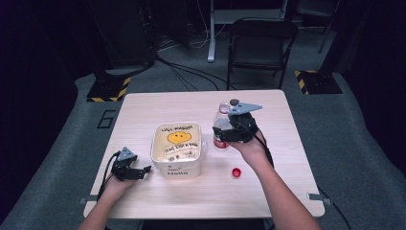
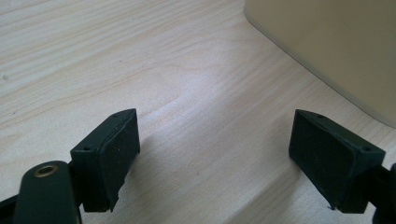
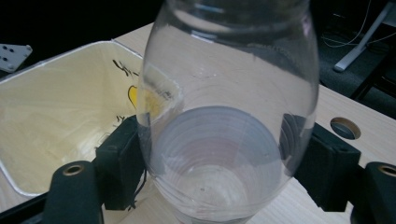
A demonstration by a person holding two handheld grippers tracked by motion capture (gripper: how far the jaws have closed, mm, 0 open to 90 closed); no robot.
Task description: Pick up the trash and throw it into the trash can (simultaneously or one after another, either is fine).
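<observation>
While the right gripper (image 1: 229, 130) clamps a clear bottle (image 1: 221, 125) about its middle in the high view, at two o'clock from the cream tub (image 1: 176, 149), the neck stands uncapped, likely for pouring into the tub; the red cap (image 1: 236, 172) lies apart at five o'clock from the tub on the worktop (image 1: 268, 191). The left gripper (image 1: 143, 170) rests at the tub's eight o'clock, probably ready to steady it. A smiley and "Hello" are readable on the tub; the bottle's red label is not. Seen from the left gripper view, both pads stand wide apart over bare wood, holding nothing, the tub wall (image 2: 336, 46) at one o'clock. Seen from the right gripper view, the pads press the bottle (image 3: 229, 121) from both sides, with the tub (image 3: 56, 116) at ten o'clock.
</observation>
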